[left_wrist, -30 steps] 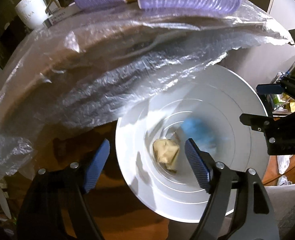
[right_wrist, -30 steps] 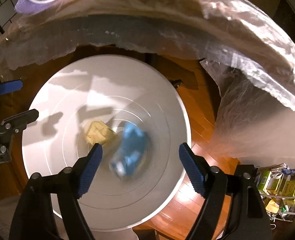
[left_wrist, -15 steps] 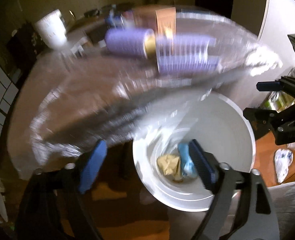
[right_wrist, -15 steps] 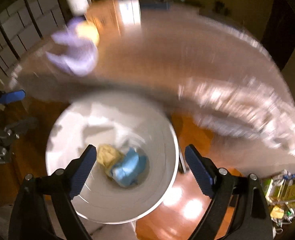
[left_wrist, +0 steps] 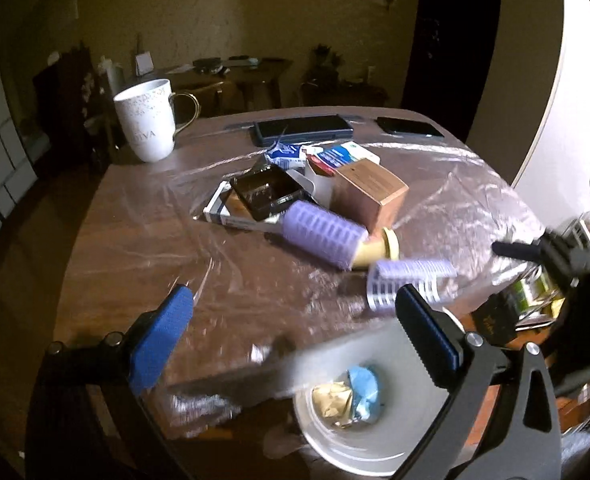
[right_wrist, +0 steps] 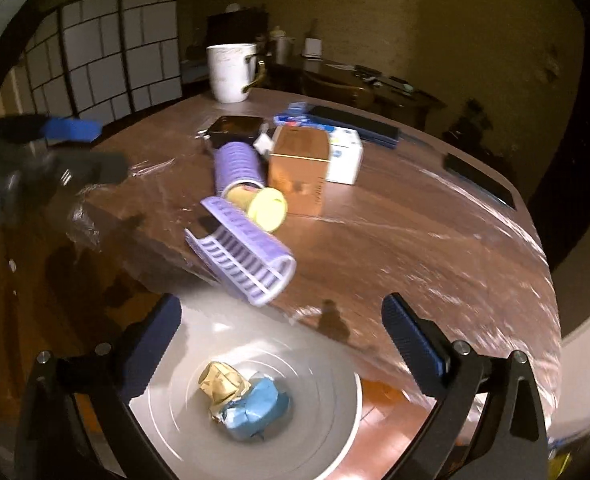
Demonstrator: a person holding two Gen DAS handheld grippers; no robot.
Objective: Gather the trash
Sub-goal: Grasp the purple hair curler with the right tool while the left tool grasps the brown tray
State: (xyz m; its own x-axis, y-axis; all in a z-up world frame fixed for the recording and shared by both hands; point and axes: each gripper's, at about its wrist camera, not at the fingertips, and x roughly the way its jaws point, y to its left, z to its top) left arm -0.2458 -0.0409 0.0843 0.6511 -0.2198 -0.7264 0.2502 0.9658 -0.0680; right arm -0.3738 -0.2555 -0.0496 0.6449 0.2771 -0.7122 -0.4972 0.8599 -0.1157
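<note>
Two crumpled wads lie in the white bin (right_wrist: 335, 432) below the table edge, and both grippers hang empty above it.

The left gripper (left_wrist: 291, 344) and right gripper (right_wrist: 279, 344) have just been opening and now gape wide with nothing between their ribbed blue pads; likely the trash was let fall. The tan paper wad (right_wrist: 221, 380) touches the blue wad (right_wrist: 255, 410) on the bin's smooth, ringed floor. Ribbed lilac rollers (right_wrist: 243, 252) wait on the plastic-covered wooden table (right_wrist: 415, 216).

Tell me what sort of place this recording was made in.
Most likely a lived-in home, a dining or living room. A wooden table under clear plastic carries a white mug and small boxes; paper-paned sliding screens line one wall, and a white bin holds crumpled wrappers.
</note>
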